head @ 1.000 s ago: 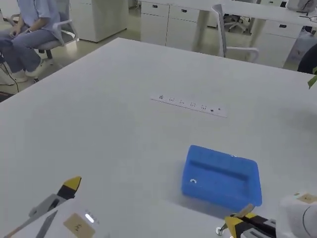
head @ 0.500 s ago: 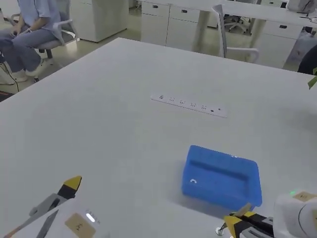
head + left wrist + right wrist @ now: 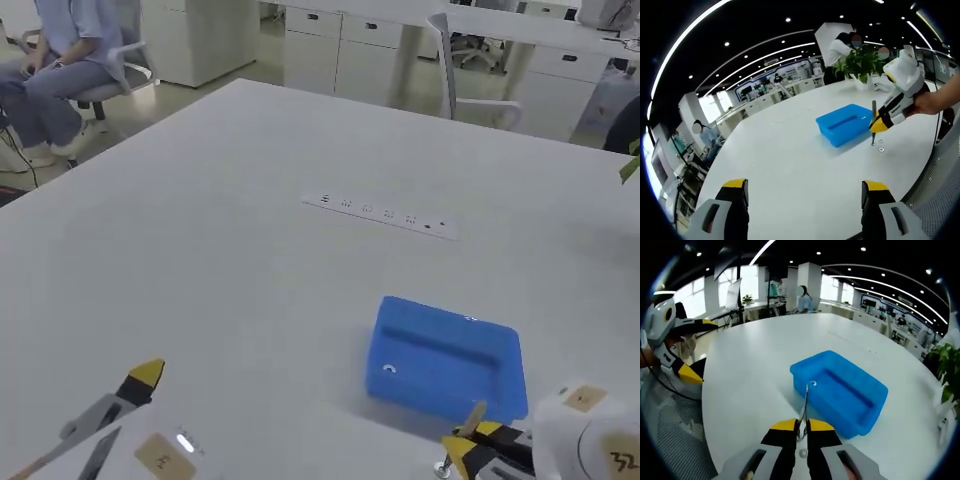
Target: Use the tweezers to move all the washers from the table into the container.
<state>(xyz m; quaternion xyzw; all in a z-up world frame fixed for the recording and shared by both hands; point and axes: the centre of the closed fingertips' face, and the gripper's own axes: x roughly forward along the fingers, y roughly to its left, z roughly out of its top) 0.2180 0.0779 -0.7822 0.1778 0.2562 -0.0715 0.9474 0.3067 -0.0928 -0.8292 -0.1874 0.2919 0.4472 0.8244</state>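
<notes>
The blue container (image 3: pixel 445 358) sits on the white table (image 3: pixel 250 280) with one washer (image 3: pixel 388 369) inside, near its left end. My right gripper (image 3: pixel 472 442) is just in front of the container's near wall, shut on the thin tweezers (image 3: pixel 476 416). In the right gripper view the gripper (image 3: pixel 801 426) holds the tweezers (image 3: pixel 804 405), which point at the container (image 3: pixel 840 390). A washer (image 3: pixel 803 453) lies on the table beneath the jaws. My left gripper (image 3: pixel 804 186) is open with nothing in it, far to the left (image 3: pixel 140 380).
A white power strip (image 3: pixel 380 214) lies across the table's middle. Office chairs, cabinets and a seated person (image 3: pixel 60 60) are beyond the far edge. A potted plant (image 3: pixel 862 60) stands behind the container in the left gripper view.
My right gripper with the tweezers has edged slightly to the left near the container. The left gripper and container have stayed put.
</notes>
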